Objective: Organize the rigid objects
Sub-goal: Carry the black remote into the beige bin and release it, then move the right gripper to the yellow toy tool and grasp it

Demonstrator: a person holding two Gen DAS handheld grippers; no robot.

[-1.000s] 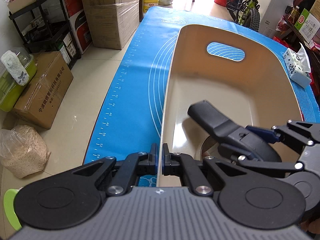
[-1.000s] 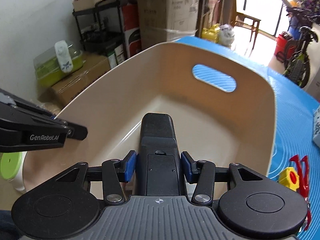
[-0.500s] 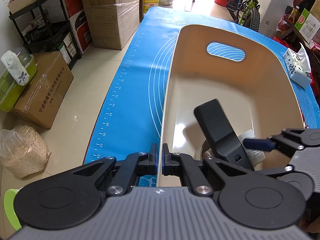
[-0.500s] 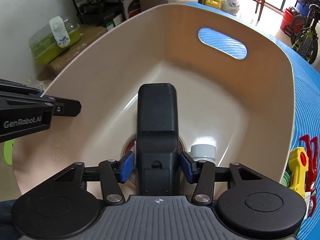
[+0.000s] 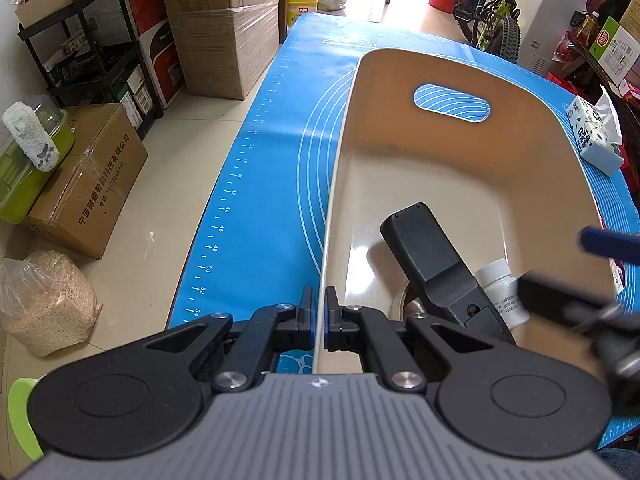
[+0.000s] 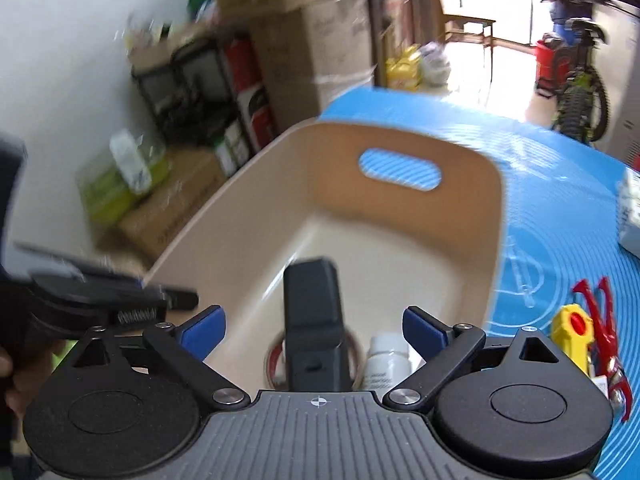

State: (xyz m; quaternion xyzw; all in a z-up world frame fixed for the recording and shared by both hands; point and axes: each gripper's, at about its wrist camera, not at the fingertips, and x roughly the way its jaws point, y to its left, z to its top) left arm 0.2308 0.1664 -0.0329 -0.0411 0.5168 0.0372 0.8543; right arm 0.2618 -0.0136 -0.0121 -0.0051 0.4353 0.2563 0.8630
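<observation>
Bin: near rim is pinched by the left gripper.
Black device: laid inside the bin, beside a white bottle.
Right gripper: jaws are opening, nothing gripped.

Pale tiled floor, stacked cardboard boxes, a black shelf rack, sunlit doorway beyond.

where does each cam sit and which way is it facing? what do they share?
Left wrist: on the left gripper, aimed steeply down along the beige bin wall it clamps; own fingers show.
Right wrist: on the right gripper, above the bin's near end, jaws opening clear of the black device; a hand shows at left.
Shared: bin, device, white bottle, blue mat.
</observation>
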